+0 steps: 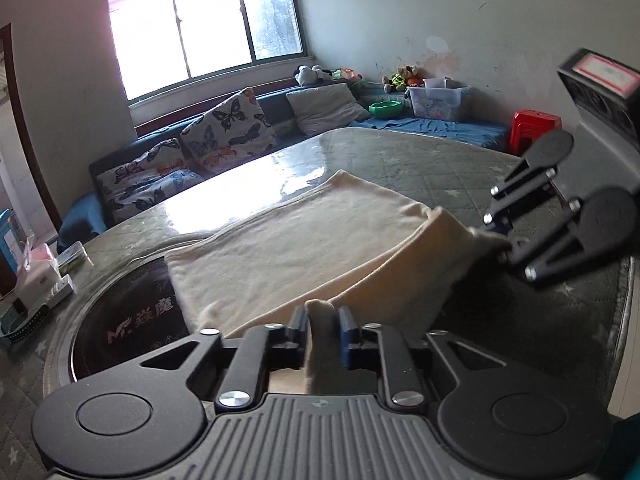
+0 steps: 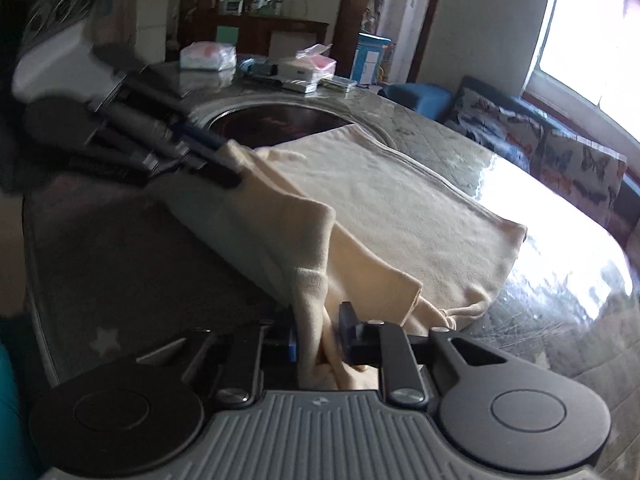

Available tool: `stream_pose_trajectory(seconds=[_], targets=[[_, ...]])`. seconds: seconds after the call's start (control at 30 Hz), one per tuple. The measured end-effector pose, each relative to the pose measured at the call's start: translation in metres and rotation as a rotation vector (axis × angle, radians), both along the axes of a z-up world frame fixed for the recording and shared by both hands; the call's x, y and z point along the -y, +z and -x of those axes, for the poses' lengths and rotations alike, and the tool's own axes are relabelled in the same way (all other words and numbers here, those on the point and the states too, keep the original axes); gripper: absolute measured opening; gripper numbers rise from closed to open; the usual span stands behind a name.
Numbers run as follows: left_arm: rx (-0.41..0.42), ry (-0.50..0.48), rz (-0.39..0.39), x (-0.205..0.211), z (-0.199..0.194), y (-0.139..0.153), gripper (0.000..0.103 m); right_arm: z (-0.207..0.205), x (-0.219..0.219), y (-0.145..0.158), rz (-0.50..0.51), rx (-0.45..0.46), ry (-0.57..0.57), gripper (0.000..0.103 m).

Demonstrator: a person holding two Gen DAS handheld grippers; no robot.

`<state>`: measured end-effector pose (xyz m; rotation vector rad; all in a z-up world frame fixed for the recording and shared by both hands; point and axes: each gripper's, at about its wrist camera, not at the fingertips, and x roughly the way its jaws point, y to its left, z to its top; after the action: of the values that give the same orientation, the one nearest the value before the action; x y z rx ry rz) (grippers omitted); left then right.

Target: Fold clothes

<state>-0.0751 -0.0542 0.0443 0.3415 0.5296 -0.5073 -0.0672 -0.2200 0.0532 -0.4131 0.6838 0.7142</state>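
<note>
- On the glass-topped table (image 1: 420,152), over a quilted grey cover: cream garment (image 1: 304,240), mostly flat, near edge lifted clear of the surface.
- Left gripper (image 1: 323,328): pinched tight on one raised corner of the cream garment, cloth bunched between blue pads (image 1: 345,330).
- Right gripper (image 2: 320,340): clamped likewise on the other raised corner, fold trailing through.
- Beneath the garment's far end: dark round inset (image 1: 132,320).
- Behind the table: butterfly cushions (image 1: 228,132), window (image 1: 200,28).
</note>
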Motion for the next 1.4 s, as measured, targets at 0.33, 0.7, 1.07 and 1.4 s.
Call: stream_pose_trajectory(seconds=[0.33,0.7,1.07,1.4], targets=[[0.083,-0.084,-0.170,-0.001,0.049,-0.023,0.042,-0.018,0.013,0.014,-0.104,-0.063,-0.069,0.012],[0.127,-0.047,-0.166,-0.011,0.062,-0.015,0.007,-0.004,0.014,0.024,-0.133,-0.019,-0.097,0.009],[0.098,-0.101,-0.081,-0.030,0.115,0.020,0.007,0.073,0.024,0.057,-0.109,-0.003,-0.025,0.008],[0.167,-0.006,-0.054,-0.014,0.044,0.038,0.007,0.048,0.026,0.074,-0.114,0.010,-0.068,0.008]])
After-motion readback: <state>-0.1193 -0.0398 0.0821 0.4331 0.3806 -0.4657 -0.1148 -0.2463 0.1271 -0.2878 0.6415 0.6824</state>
